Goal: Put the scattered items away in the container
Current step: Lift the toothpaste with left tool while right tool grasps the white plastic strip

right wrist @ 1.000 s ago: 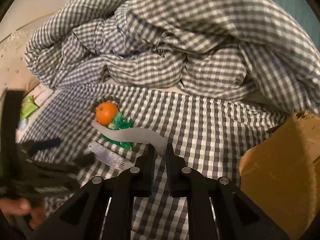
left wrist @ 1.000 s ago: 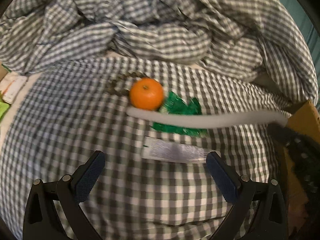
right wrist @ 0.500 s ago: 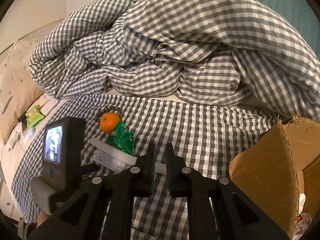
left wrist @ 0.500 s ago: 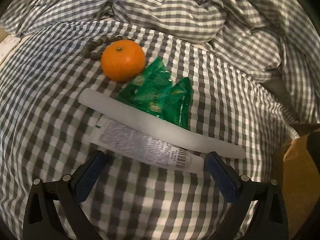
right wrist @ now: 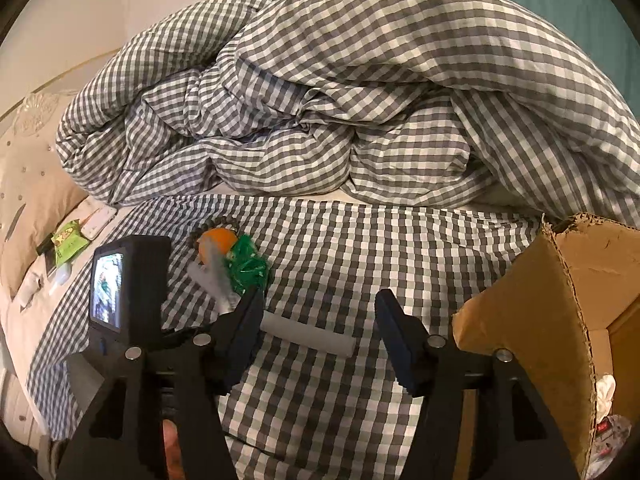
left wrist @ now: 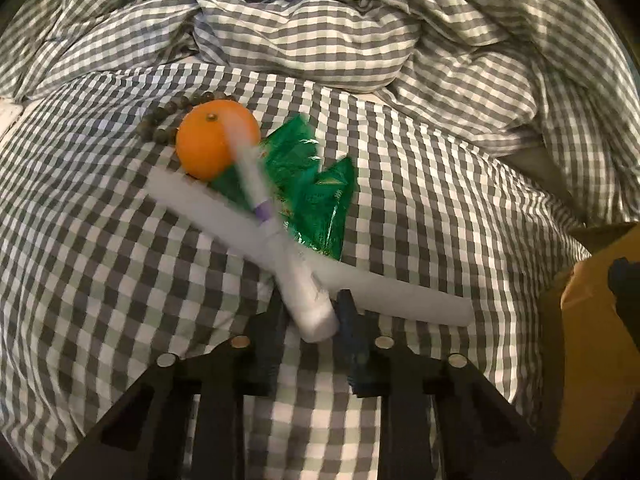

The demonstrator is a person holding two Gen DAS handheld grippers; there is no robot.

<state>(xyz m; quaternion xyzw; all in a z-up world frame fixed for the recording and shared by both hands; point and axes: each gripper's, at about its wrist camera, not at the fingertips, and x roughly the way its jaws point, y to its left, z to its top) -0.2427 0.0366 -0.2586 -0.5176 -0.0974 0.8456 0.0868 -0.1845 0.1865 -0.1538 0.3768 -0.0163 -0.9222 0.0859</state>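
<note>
Left tongs [left wrist: 310, 316] clamp the white tube [left wrist: 308, 300], angled over the white strip [left wrist: 400, 292]. Right tongs [right wrist: 318, 320] spread wide above the bed [right wrist: 340, 248]. Only the right view shows the cardboard box [right wrist: 552, 320].

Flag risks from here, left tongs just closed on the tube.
1. The left tongs grip the tube only near its bottom end; it looks motion-blurred and could swing or slip.
2. The tube's far end crosses the orange and green packets, so lifting may nudge them.
3. The cardboard box has a ragged rim that the tube could catch on.
</note>
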